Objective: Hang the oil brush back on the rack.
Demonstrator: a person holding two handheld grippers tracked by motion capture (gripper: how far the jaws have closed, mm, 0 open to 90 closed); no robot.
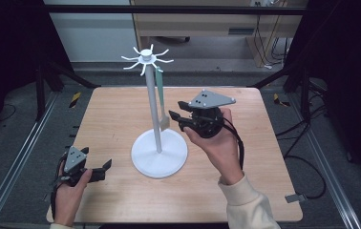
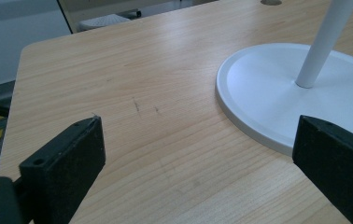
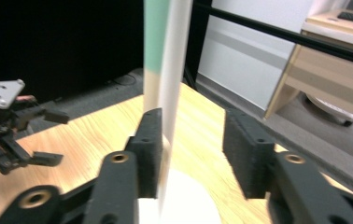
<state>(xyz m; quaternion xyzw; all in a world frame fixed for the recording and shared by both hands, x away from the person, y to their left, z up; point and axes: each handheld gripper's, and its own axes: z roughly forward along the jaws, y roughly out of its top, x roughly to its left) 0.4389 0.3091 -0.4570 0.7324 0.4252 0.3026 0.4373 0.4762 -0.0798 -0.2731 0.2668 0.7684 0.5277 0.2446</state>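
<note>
Black left tongs lie low on the pale wooden counter, jaws wide apart, nothing between them, beside the white round-based stand. Right tongs are partly open around a green-and-cream flat utensil hanging against the stand's pole; the left pad looks touching, the right clear.

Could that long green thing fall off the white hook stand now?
Maybe. The green-and-cream utensil hangs from one hook of the white stand, and the right claw is open right beside its lower end, so a bump could swing it off. The claw is also close to the thin pole, and a knock might wobble the whole stand. The left claw rests open, away from it.
</note>
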